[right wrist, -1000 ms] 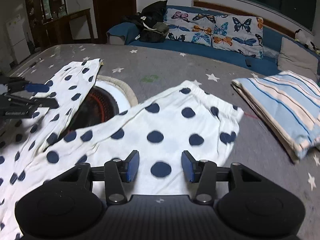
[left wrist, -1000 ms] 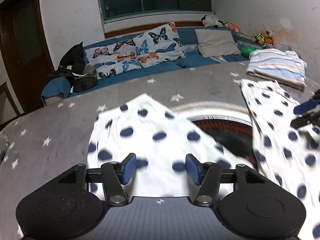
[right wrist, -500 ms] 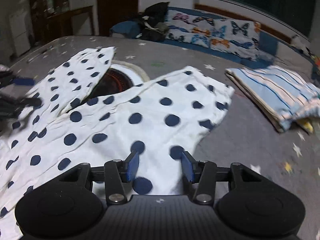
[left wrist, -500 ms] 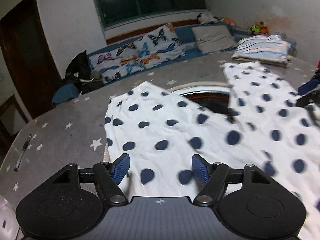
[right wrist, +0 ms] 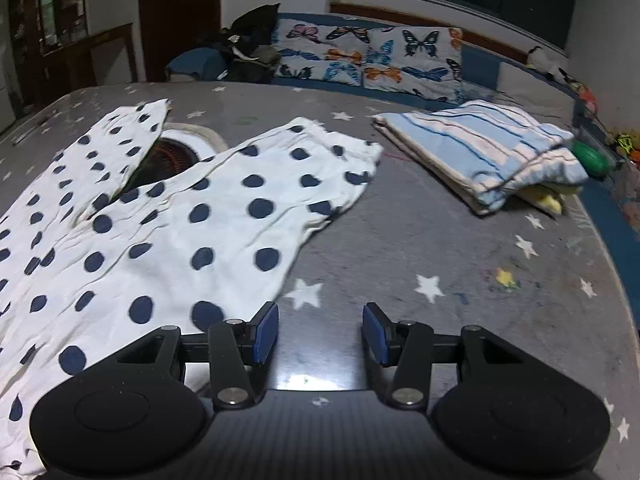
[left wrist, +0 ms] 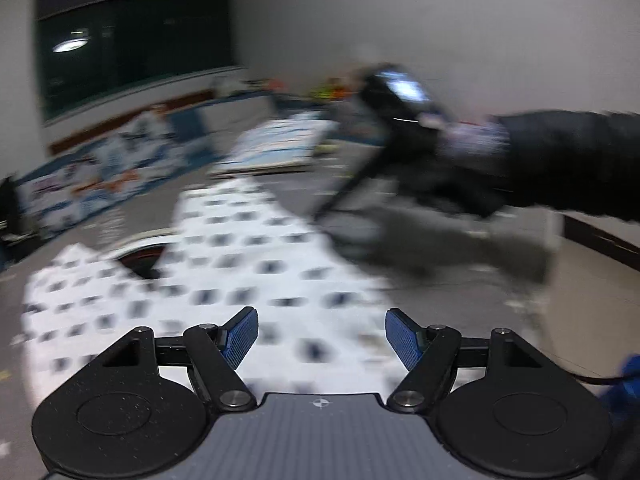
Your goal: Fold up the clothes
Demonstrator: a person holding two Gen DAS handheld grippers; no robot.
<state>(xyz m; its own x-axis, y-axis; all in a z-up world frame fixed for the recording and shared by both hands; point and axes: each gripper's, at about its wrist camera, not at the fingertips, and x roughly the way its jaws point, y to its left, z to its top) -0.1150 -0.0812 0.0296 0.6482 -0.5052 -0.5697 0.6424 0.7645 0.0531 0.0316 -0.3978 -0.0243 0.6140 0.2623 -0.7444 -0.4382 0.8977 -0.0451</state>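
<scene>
While right hand-held gripper [right wrist: 320, 330] gapes empty, polka-dot garment [right wrist: 180, 236] lies left (flat).

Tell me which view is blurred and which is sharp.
Left wrist view: heavy motion blur smears the polka-dot garment and a dark sleeve; only the left tool is crisp. Right wrist view: sharp on the garment and the striped folded cloth, with fisheye bending.

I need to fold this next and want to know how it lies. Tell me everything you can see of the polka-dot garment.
The polka-dot garment is white, thin-looking wrinkled fabric with dark navy dots, spread flat on the grey star-print table cover. Two leg-like panels fork away from the camera, leaving a gap where a round white-rimmed opening shows. It lies apart from the folded striped cloth. Neither the open right gripper nor the open left gripper holds it.
</scene>
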